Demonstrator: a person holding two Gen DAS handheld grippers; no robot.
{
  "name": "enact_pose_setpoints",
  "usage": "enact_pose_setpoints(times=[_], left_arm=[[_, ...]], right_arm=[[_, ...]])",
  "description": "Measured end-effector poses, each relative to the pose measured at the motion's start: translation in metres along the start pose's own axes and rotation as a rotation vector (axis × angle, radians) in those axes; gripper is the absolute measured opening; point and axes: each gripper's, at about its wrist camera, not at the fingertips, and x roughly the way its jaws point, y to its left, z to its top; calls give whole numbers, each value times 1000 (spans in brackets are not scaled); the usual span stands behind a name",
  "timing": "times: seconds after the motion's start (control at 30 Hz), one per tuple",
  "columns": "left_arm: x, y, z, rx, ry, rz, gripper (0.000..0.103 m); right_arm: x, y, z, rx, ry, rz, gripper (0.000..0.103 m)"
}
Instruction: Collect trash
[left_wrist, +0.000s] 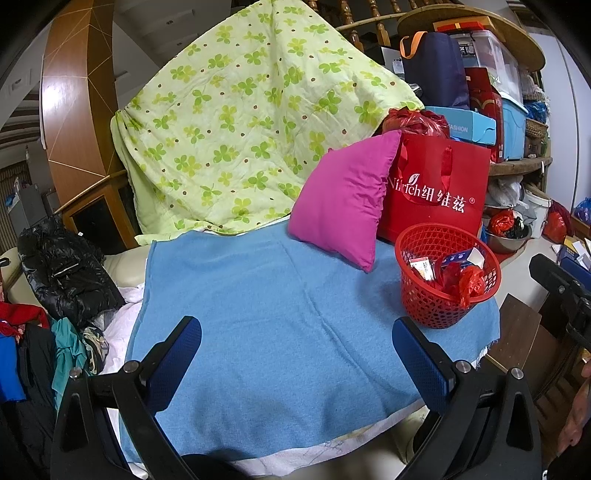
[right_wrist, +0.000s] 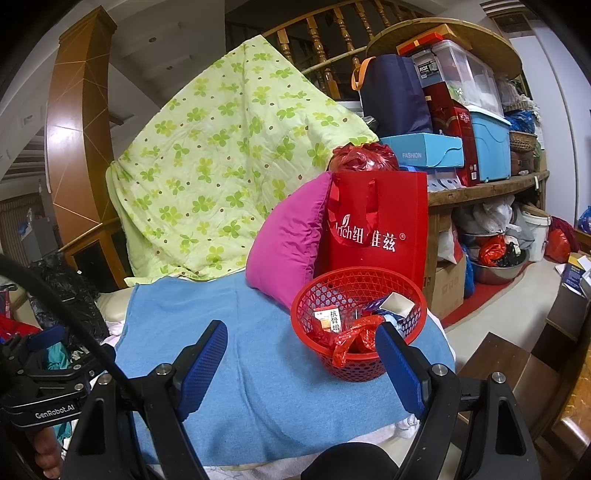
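Note:
A red plastic mesh basket (left_wrist: 432, 299) (right_wrist: 354, 284) stands on the right part of a blue cloth (left_wrist: 277, 314) (right_wrist: 258, 369). It holds a small orange and white box (right_wrist: 327, 319), a blue and white carton (right_wrist: 393, 304) and crumpled red plastic (right_wrist: 351, 341). My left gripper (left_wrist: 297, 354) is open and empty above the cloth, left of the basket. My right gripper (right_wrist: 301, 356) is open and empty, its right finger (right_wrist: 400, 369) in front of the basket's near rim.
A pink cushion (left_wrist: 343, 199) and a red paper bag (left_wrist: 439, 192) stand behind the basket. A green clover quilt (left_wrist: 236, 122) hangs at the back. Black and coloured clothes (left_wrist: 62, 273) lie left. Shelves with boxes (right_wrist: 480, 129) are at the right, with floor and a dark stool (right_wrist: 509, 365) below.

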Motion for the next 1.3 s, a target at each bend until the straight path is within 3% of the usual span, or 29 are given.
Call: enact_pose_setpoints(times=[1.3], left_arm=[[5, 1, -9, 7, 11, -5, 103]], right_arm=[[3, -3, 2, 4, 6, 3, 85]])
